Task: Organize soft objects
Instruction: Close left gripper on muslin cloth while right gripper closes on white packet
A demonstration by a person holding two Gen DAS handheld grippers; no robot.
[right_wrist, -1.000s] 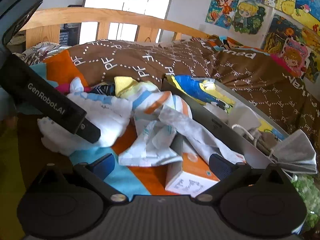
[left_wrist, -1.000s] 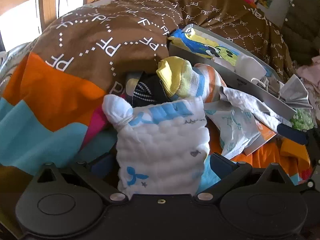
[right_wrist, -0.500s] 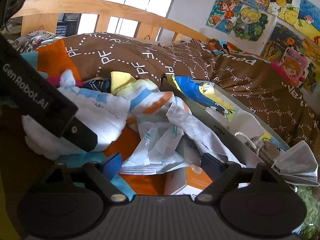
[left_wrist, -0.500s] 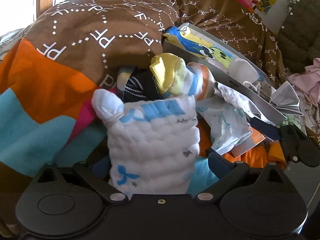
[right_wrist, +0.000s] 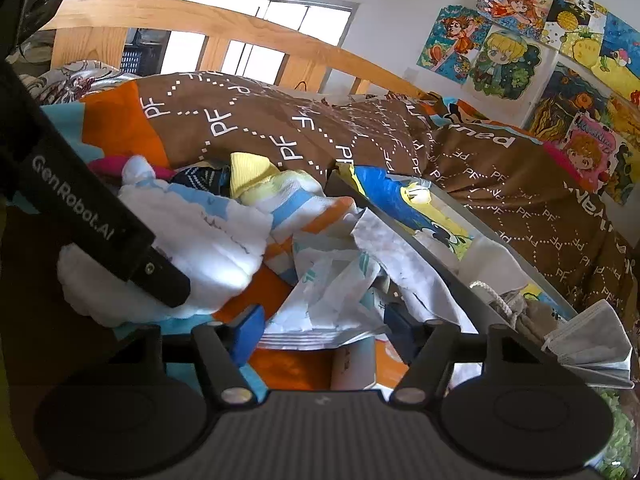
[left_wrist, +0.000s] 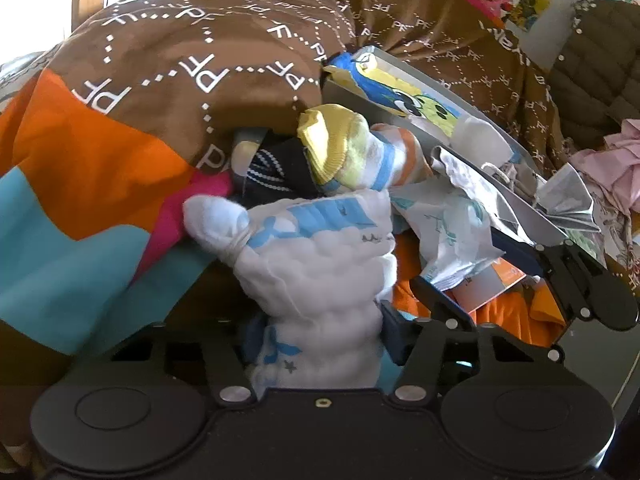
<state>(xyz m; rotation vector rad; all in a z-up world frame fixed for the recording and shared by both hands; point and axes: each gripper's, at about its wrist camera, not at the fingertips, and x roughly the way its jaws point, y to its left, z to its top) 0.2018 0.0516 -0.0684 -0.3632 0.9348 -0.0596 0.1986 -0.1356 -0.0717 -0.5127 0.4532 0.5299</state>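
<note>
Left tongs point(left_wrist: 320, 328) just closing, pinched on white cloth point(left_wrist: 324, 264) lying on bed quilt point(left_wrist: 120, 168) before yellow sock point(left_wrist: 332, 148). Right tongs point(right_wrist: 324, 328) just closing, half open around crumpled wrapper point(right_wrist: 332, 292); grip unclear.

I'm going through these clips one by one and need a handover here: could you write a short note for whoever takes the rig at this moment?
Left gripper: jaws have just been closing, now pinching the white cloth.
Right gripper: jaws have just been closing around the crumpled wrapper; grip not confirmed.
Socks lie piled behind the cloth, beside the grey box, on the blanket.
Done: cloth gripped. Left: the cloth, the socks and the loose pile are unsorted.
</note>
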